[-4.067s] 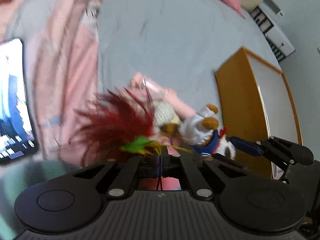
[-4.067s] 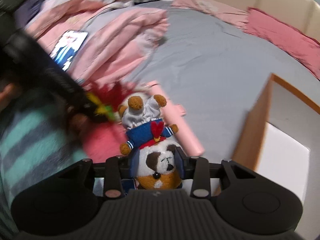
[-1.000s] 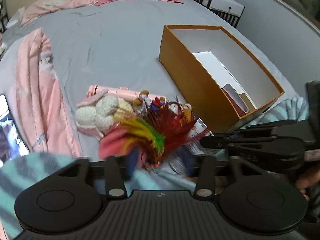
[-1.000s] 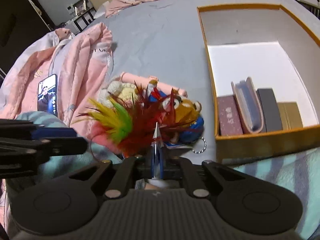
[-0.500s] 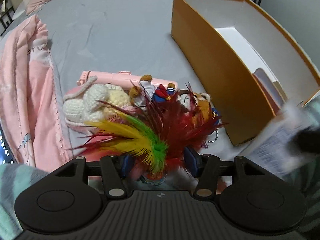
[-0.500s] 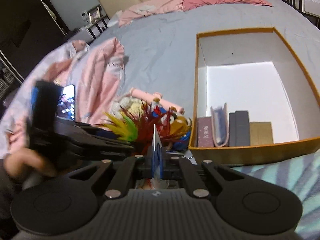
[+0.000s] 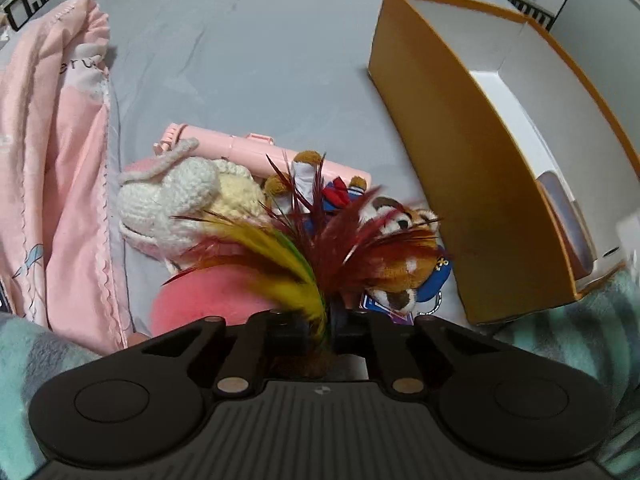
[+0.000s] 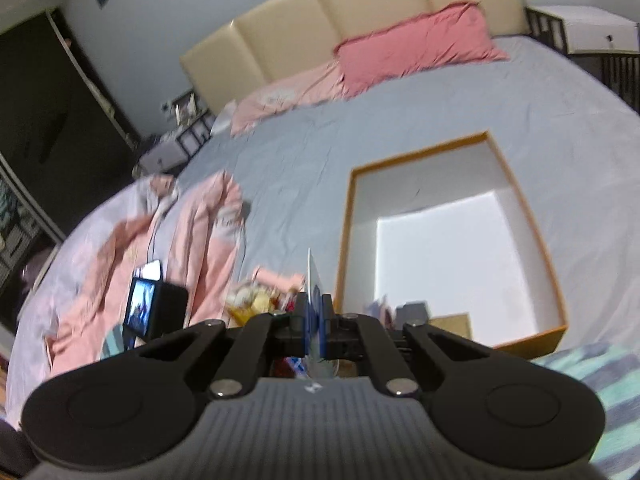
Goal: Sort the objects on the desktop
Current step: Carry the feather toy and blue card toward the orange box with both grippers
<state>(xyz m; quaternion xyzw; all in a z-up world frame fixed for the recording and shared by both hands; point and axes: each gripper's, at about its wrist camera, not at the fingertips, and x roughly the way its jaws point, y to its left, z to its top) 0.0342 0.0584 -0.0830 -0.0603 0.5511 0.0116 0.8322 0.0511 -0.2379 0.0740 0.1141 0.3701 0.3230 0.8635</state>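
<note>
The left claw (image 7: 330, 330) has just been closing and now pinches the base of a feather toy (image 7: 320, 248), whose stem sits between the two black fingers at the bottom centre of the left wrist view. The feathers fan away from the claw, up the picture: dark red plumes spread upward and to the right, and one yellow and green plume curves to the left. The toy's long axis runs straight out from the fingertips.

Just beyond the feathers lies a heap of soft things on the bed (image 7: 248, 60): a white and cream crocheted toy (image 7: 180, 204) to the left, a small plush figure in blue and red (image 7: 332, 192) in the middle, a brown and white plush dog (image 7: 400, 260) to the right, and a pink case (image 7: 264, 156) lying crosswise behind them. A pink cushion-like shape (image 7: 216, 296) lies near the claw on the left.

The right claw (image 8: 314, 320) is clamped on a thin white card (image 8: 312, 276), held edge-on and standing upright between its blue pads.

An open orange box (image 8: 344, 248) with white inner walls lies on the bed just to the right of the heap; a few books (image 8: 414, 310) stand at its near end. The sheet is grey-blue. A rumpled pink blanket (image 8: 200, 232) lies to the left with a lit phone (image 8: 140, 306) beside it, and pink pillows (image 8: 416, 48) rest against a padded cream headboard (image 8: 320, 12).
</note>
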